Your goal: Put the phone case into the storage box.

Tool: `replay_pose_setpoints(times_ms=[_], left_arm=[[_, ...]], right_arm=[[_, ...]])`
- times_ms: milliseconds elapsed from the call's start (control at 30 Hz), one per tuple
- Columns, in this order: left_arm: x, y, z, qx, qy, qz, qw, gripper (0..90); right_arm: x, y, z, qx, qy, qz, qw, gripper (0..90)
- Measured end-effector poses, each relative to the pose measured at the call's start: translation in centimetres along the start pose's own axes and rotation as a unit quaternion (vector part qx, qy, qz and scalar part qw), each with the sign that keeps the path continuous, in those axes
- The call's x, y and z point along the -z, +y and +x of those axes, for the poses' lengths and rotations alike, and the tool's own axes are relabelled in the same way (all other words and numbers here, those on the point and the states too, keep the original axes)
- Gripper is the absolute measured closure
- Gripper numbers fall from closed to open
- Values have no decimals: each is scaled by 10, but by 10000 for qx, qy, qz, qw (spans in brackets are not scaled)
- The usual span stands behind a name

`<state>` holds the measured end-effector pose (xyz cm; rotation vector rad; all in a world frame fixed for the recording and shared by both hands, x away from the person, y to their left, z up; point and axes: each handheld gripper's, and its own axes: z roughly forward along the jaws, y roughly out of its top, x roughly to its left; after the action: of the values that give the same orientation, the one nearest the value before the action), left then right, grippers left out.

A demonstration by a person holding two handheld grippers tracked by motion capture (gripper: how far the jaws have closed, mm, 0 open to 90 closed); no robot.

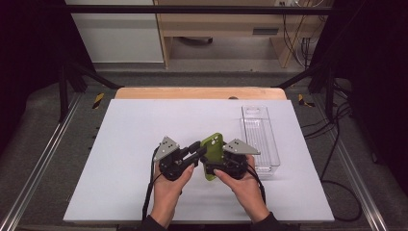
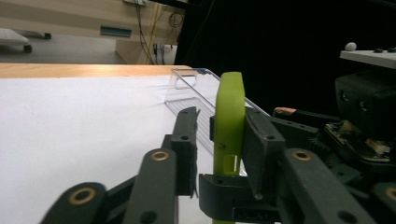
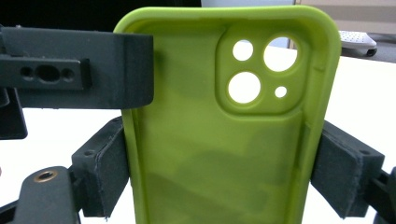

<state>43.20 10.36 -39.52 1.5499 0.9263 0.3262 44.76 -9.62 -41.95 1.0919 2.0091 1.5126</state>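
A lime-green phone case (image 1: 213,154) is held up above the white table mat (image 1: 139,130), near its front middle. My right gripper (image 1: 217,166) is shut on it. In the right gripper view its pads press on both long edges of the case (image 3: 219,154), whose inside and camera cut-outs face the camera, so the right gripper (image 3: 225,175) spans its width. My left gripper (image 1: 199,150) comes in from the left. In the left gripper view the case (image 2: 229,116) stands edge-on between the jaws of the left gripper (image 2: 219,119), with a gap showing at the left jaw. One left gripper finger (image 3: 84,70) overlaps the case's upper left corner.
A clear plastic tray (image 1: 260,139) lies lengthwise at the right of the mat, also seen behind the case (image 2: 187,88). A wooden table edge (image 1: 199,93) runs along the far side. Black frame struts and cables stand at both sides.
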Motion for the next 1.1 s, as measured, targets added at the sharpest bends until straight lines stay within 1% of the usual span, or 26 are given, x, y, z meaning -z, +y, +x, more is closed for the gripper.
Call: replay_pose_setpoints(times_ms=[267, 367, 733, 1100], left_arm=[[1, 1, 0, 16, 6, -69, 10000, 610], [1, 2, -1, 10, -18, -87, 10000, 601], [1, 3, -2, 21, -2, -136, 9999, 543], [0, 5, -2, -6, -26, -192, 9998, 522]], right_arm=[[0, -1, -3, -60, -20, 5, 10000, 163], [0, -1, -3, -45, -19, 15, 10000, 163], [0, -1, -3, -46, -14, 30, 10000, 163], [-1, -2, -2, -28, 7, 32, 10000, 163]])
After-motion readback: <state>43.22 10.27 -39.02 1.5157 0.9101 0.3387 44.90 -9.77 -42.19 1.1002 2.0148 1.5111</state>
